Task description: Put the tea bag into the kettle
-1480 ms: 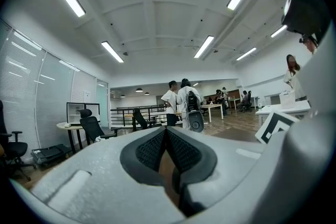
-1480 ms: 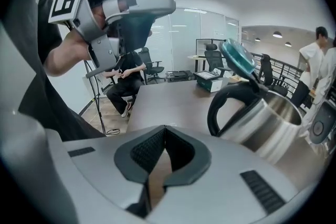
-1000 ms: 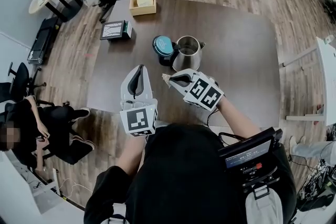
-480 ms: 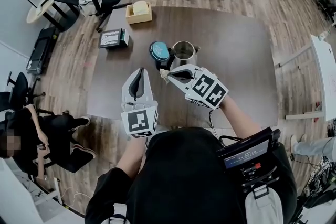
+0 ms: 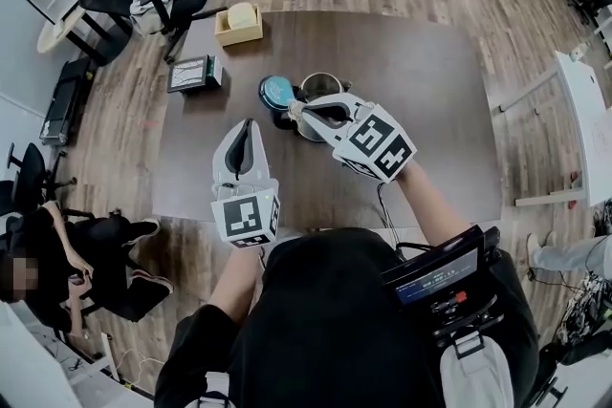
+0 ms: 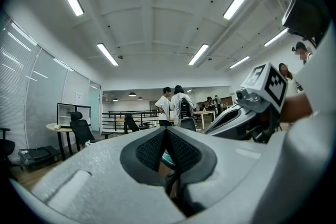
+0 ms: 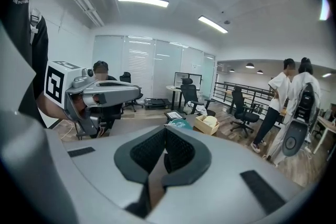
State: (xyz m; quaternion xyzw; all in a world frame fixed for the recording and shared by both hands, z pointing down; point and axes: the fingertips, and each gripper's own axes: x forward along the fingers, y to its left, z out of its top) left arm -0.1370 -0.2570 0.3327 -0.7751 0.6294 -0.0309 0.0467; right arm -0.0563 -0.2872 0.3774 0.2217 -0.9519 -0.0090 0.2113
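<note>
Our right gripper [image 5: 301,108] has its pads pressed shut on the tea bag [image 5: 295,114], a small pale scrap held at the near rim of the open kettle [image 5: 323,88]; our left gripper [image 5: 246,125], closed on nothing, hovers nearer us. The teal lid [image 5: 276,93] sits just left of the kettle on the table [image 5: 430,100], with a wooden box [image 5: 238,22] farther off. Our right gripper covers the kettle's near side, and the bag is too small to make out well.
</note>
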